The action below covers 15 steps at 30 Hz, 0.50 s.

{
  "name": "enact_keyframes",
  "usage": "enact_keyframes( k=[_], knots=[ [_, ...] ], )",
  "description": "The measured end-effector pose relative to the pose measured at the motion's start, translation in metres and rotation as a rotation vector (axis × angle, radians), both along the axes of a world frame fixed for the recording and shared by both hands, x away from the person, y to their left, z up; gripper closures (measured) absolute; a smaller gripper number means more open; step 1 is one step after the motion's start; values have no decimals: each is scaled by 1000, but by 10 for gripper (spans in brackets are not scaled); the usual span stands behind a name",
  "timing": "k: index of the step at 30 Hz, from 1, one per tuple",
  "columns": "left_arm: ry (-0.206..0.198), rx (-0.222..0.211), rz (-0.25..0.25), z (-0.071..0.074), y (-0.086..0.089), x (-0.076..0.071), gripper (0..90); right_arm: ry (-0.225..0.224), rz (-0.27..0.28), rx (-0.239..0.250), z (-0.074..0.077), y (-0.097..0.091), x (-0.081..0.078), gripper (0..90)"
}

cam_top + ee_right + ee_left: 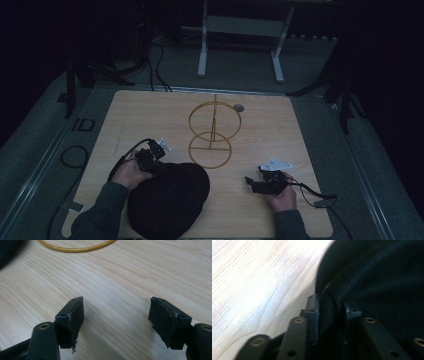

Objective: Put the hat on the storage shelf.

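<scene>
On the left of the high view I am holding the left gripper (156,161) low over the wooden table (150,115), with its tip lying against the upper left edge of the black hat (167,200). In the left gripper view the two black jaws are pinching a fold of the black hat (332,312) between them; the pads are pressing on the fabric from both sides, so this gripper is clamping the hat's rim. Pale wood is taking up the upper left of that view, and the dark cloth is spreading across the right.

The hat is lying in the lower middle of the high view, near the table's front edge, with my left sleeve (97,215) running along its left side.

Just above the hat, in the centre of the frame, the yellow wire stand (214,132) is standing upright, its flat base ring close to the hat's upper right edge but not touching it. A small grey disc (239,107) is lying on the table just to the right of the stand's upper ring.

On the right of the high view, I am resting the right gripper (252,182) low over bare wood, well apart from the hat. In the right gripper view its jaws are standing wide apart with nothing between them, above bare table (120,277), and an arc of the yellow wire stand (75,248) is showing at the top edge.
</scene>
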<state>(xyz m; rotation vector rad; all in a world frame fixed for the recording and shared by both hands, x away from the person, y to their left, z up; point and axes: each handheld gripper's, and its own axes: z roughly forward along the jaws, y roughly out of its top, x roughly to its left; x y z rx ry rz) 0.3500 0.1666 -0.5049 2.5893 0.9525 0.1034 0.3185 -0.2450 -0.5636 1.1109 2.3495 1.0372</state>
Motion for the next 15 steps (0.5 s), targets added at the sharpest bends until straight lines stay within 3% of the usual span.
enact_keyframes(
  k=[3, 7, 15],
  knots=[
    [13, 3, 11, 0, 5, -1, 763, 0, 0, 0, 0, 0, 0, 284],
    [25, -29, 32, 3, 17, -2, 770, 0, 0, 0, 0, 0, 0, 285],
    [0, -32, 110, 19, 43, -3, 770, 0, 0, 0, 0, 0, 0, 284]
  ],
)
